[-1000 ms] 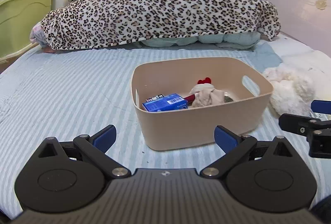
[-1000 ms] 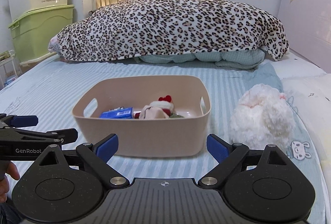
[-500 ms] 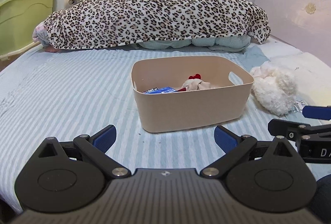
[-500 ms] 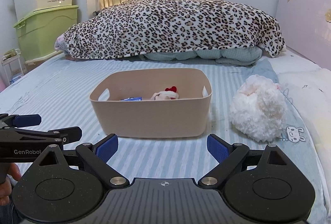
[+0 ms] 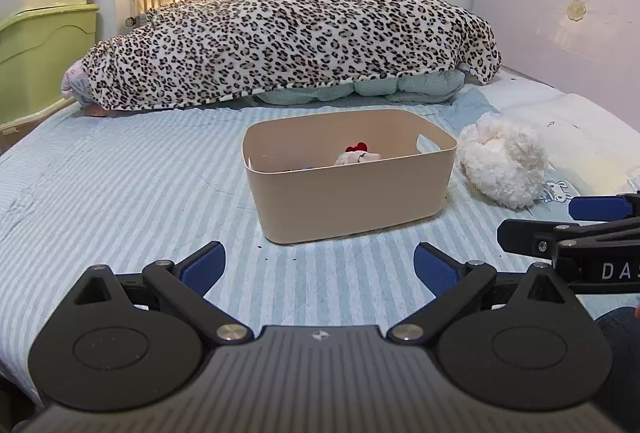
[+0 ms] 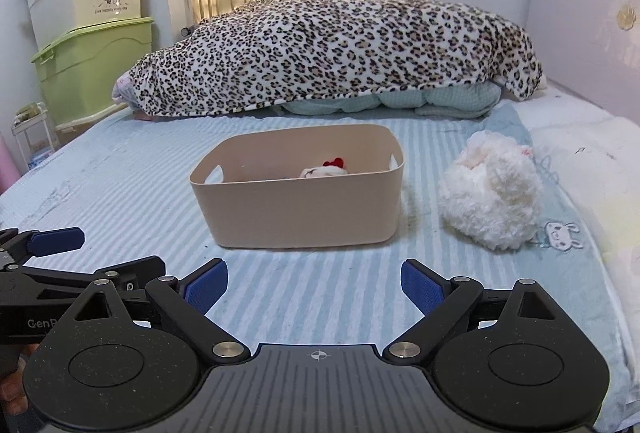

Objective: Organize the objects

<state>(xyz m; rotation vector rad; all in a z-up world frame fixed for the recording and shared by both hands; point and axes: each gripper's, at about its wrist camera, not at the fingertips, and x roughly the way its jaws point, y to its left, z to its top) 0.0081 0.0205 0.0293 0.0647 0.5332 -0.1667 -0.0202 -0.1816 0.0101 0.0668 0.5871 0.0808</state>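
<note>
A beige plastic bin [image 5: 352, 193] [image 6: 300, 209] stands on the striped bed. A small plush with a red bow [image 5: 357, 156] [image 6: 323, 171] lies inside it; the other contents are hidden by the bin wall. A white fluffy plush [image 5: 502, 165] [image 6: 490, 199] lies on the bed right of the bin. My left gripper [image 5: 320, 267] is open and empty, well short of the bin. My right gripper [image 6: 314, 287] is open and empty, also short of the bin. Each gripper shows at the edge of the other's view.
A leopard-print blanket [image 5: 288, 37] covers a heap of bedding at the far end. Green and cream storage boxes [image 6: 88, 29] stand left of the bed. A white pillow [image 6: 592, 153] and a pale headboard [image 5: 560, 17] are on the right.
Both grippers have pulled back from the bin and sunk lower. The bin looks smaller and the blue box inside has dropped out of sight behind its wall.
</note>
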